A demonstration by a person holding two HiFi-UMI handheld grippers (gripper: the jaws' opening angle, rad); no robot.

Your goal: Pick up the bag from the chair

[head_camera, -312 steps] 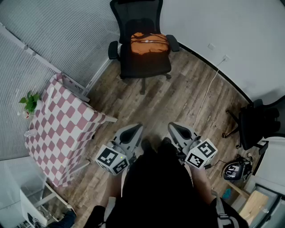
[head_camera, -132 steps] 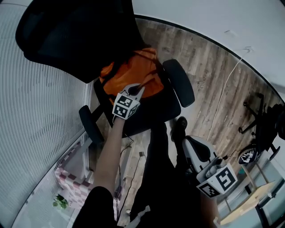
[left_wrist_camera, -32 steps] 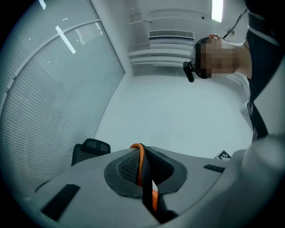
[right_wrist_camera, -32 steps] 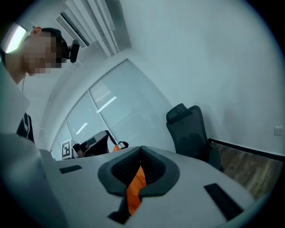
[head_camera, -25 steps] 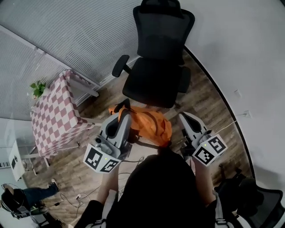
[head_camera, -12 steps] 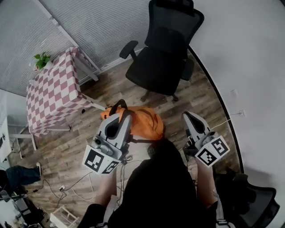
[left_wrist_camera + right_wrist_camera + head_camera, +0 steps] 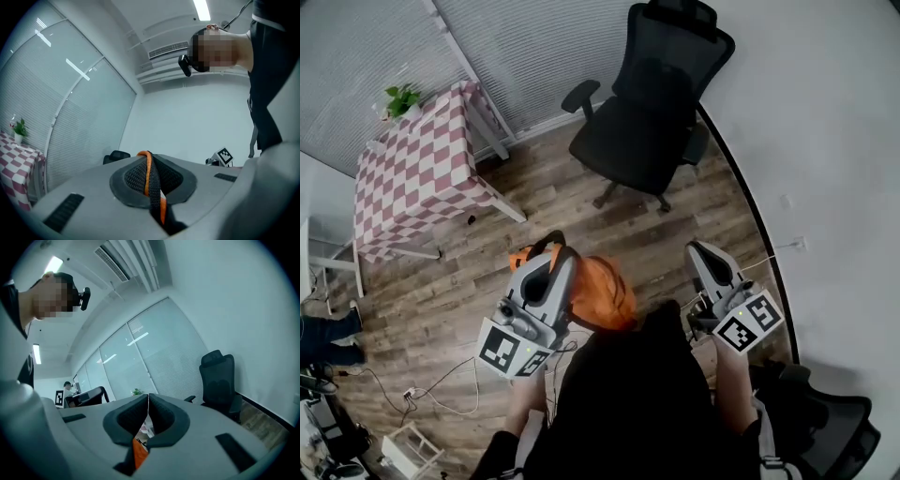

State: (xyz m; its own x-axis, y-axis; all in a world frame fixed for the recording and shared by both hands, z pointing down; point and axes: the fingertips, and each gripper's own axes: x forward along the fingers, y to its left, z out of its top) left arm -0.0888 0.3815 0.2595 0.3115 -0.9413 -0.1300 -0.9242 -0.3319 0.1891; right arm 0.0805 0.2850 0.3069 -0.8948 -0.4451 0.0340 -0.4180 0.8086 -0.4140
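Observation:
The orange bag (image 7: 602,289) hangs off the floor in front of me, clear of the black office chair (image 7: 649,122), whose seat is bare. My left gripper (image 7: 557,255) is shut on the bag's black and orange strap (image 7: 151,186), which runs up between the jaws in the left gripper view. My right gripper (image 7: 707,257) is to the right of the bag, jaws shut with nothing held; in the right gripper view (image 7: 148,401) a sliver of the orange bag (image 7: 139,453) shows through the gap below the pads.
A table with a pink checkered cloth (image 7: 412,178) and a small plant (image 7: 401,97) stands at the left by the window blinds. Cables (image 7: 450,394) lie on the wood floor. Another black chair (image 7: 825,431) is at the lower right. The white wall runs along the right.
I have backed away from the chair with the bag hanging from my left gripper. The chair and table now sit farther off; both grippers keep their pose.

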